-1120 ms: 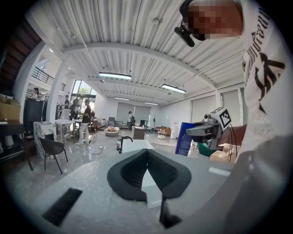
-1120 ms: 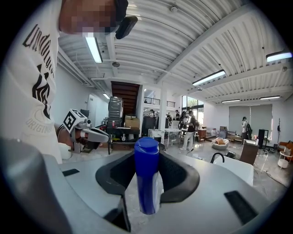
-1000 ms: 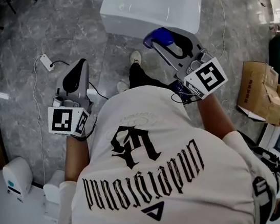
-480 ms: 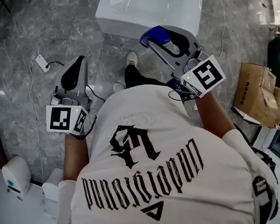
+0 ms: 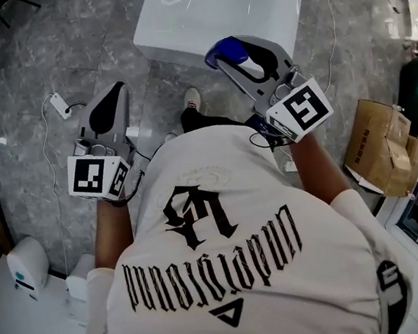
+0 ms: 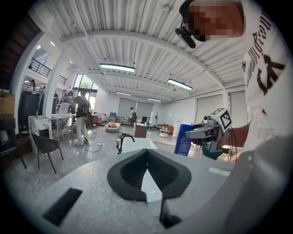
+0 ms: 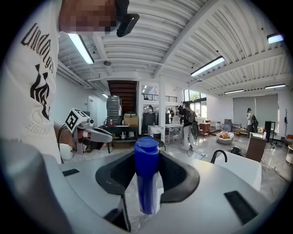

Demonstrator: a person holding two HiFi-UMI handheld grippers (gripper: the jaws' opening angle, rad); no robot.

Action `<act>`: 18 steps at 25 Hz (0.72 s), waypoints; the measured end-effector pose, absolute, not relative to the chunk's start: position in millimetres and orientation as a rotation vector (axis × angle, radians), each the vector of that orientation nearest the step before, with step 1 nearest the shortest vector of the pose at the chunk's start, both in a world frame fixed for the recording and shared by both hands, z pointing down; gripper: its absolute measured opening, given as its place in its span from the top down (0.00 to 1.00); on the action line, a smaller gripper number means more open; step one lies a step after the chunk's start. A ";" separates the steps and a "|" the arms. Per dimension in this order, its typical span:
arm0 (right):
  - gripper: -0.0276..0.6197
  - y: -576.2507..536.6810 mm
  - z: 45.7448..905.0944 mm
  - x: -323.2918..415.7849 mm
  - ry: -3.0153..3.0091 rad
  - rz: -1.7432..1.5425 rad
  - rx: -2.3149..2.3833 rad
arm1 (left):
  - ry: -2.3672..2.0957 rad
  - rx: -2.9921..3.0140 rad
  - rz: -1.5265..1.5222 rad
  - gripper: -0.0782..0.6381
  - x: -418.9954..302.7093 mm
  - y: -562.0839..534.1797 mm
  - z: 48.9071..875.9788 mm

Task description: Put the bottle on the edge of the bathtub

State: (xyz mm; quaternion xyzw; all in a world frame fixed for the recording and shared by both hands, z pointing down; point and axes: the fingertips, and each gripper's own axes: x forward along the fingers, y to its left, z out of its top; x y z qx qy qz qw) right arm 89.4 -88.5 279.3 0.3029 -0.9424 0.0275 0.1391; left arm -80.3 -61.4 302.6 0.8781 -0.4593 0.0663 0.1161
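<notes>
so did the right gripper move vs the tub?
Yes. The right gripper, holding the bottle, edged slightly closer to the bathtub near rim.

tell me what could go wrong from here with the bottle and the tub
1. The bathtub edge looks glossy. The tall blue bottle, upright in the right gripper, may topple or slide if it is released off-centre.
2. A power strip and its cables lie on the floor not far from the person's shoe. A step closer could snag one and jolt the bottle.
</notes>
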 end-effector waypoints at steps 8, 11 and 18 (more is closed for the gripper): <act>0.72 -135.3 276.6 111.0 -2.758 0.040 0.813 | -1.431 2.548 0.209 0.87 -62.2 -103.2 295.2; 0.72 -144.8 276.1 112.8 -2.764 0.030 0.806 | -1.444 2.548 0.208 0.87 -60.8 -108.9 294.6; 0.72 -158.0 276.3 112.4 -2.762 0.032 0.810 | -1.433 2.554 0.203 0.87 -60.3 -126.8 297.0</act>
